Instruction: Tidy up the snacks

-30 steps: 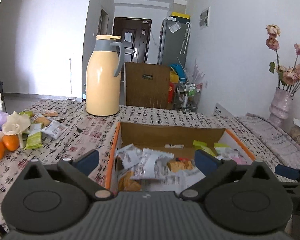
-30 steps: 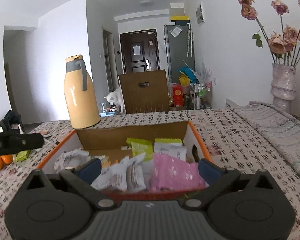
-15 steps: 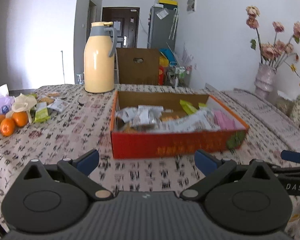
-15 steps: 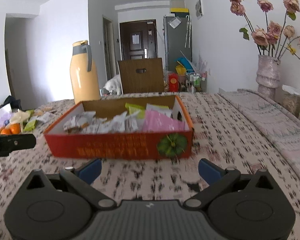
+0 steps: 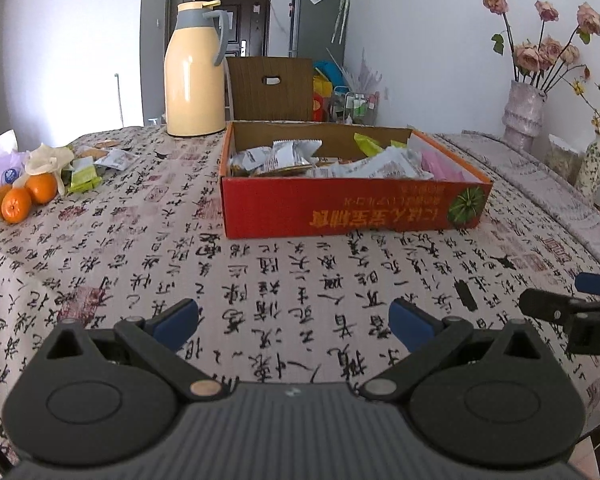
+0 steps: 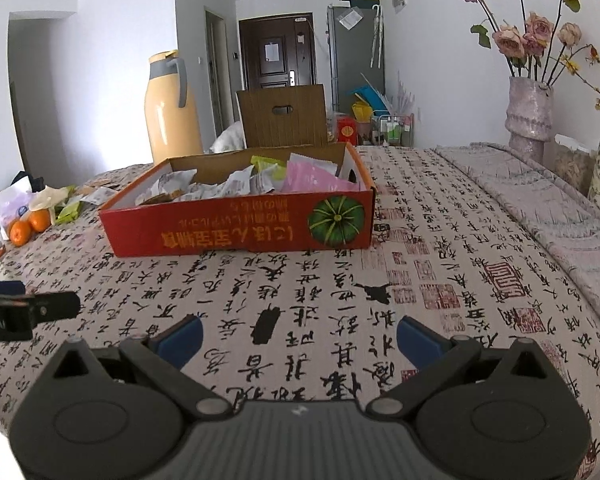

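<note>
Left gripper [image 5: 292, 322]: fingers spread wide, nothing between them, above bare tablecloth [image 5: 260, 280] well short of the box.
Right gripper [image 6: 298, 336]: fingers also wide apart and empty, beside the left one.
Red box [image 5: 348, 208]: sits mid-table, filled with wrapped snacks [image 5: 296, 156], a pink packet [image 6: 312, 178] at its right end.
Loose snacks [image 5: 100, 162]: several packets, hard to count, lie far left near the oranges [image 5: 24, 198].
Yellow thermos [image 5: 194, 70]: upright behind the box's left corner.
</note>
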Demonstrator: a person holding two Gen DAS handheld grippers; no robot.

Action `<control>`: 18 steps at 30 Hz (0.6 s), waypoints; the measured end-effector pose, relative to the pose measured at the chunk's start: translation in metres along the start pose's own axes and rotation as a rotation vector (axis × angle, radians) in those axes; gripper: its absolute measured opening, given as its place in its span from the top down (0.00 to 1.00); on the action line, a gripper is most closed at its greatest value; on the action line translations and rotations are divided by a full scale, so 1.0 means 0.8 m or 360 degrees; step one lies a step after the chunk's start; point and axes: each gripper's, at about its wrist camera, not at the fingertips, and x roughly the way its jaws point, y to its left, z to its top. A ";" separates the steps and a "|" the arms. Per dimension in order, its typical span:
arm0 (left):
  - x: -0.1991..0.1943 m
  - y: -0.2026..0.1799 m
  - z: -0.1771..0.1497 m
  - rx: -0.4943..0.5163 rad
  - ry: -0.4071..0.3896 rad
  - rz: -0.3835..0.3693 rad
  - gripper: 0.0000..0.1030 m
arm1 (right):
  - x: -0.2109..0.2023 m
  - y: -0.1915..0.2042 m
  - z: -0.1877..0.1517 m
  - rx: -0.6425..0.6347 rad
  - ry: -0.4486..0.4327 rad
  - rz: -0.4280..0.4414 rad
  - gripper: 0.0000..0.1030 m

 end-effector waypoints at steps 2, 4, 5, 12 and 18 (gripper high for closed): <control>-0.001 -0.001 -0.002 0.0001 0.0002 -0.0002 0.00 | -0.002 0.000 -0.001 0.0003 -0.0003 0.0002 0.00; -0.003 -0.002 -0.002 0.0002 0.0001 -0.0003 0.00 | -0.003 -0.001 0.000 0.0004 -0.0007 0.0004 0.00; -0.003 -0.002 -0.002 0.0003 0.0000 -0.0004 0.00 | -0.003 -0.001 0.000 0.0006 -0.0008 0.0004 0.00; -0.005 -0.006 -0.003 0.0010 -0.0002 -0.0008 0.00 | -0.004 -0.002 0.000 0.0007 -0.0007 0.0005 0.00; -0.005 -0.006 -0.003 0.0011 -0.0004 -0.0009 0.00 | -0.004 -0.003 -0.001 0.0009 -0.0008 0.0004 0.00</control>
